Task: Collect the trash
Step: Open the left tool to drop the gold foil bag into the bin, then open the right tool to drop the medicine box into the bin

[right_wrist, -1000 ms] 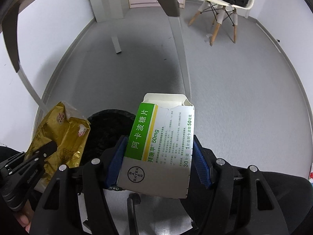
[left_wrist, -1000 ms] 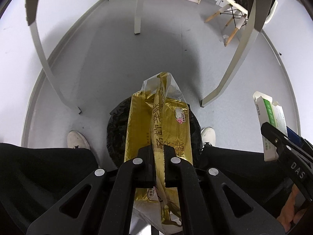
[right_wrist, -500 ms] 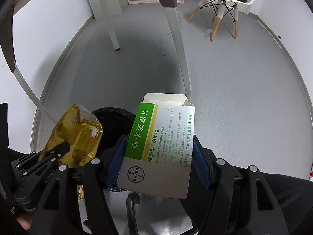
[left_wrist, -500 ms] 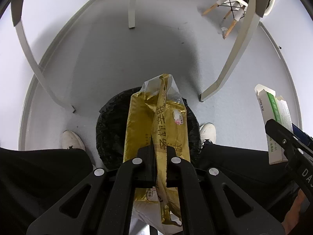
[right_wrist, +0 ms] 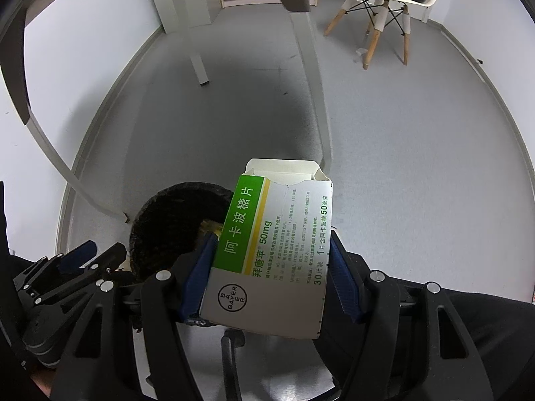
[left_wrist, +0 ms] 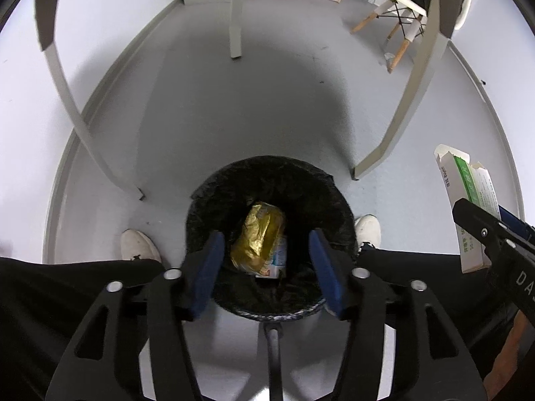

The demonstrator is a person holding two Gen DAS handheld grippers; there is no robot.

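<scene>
My left gripper [left_wrist: 267, 250] is open and empty, hovering right above a round bin with a black liner [left_wrist: 214, 187]. A crumpled gold snack wrapper [left_wrist: 259, 237] lies inside the bin on other trash. My right gripper [right_wrist: 272, 264] is shut on a white and green medicine box [right_wrist: 277, 247], held up to the right of the bin [right_wrist: 160, 214]. The box also shows at the right edge of the left wrist view [left_wrist: 468, 197]. The left gripper shows in the right wrist view [right_wrist: 83, 260].
Grey floor all round. Grey table legs stand to the left [left_wrist: 97, 153], behind [left_wrist: 235, 16] and right [left_wrist: 394, 127] of the bin. A white chair [right_wrist: 384, 3] stands at the far right. My white shoes [left_wrist: 138, 244] flank the bin.
My left gripper has opened and let go of the gold wrapper, which has dropped into the bin. My right gripper still holds the box and has moved nearer the bin.
</scene>
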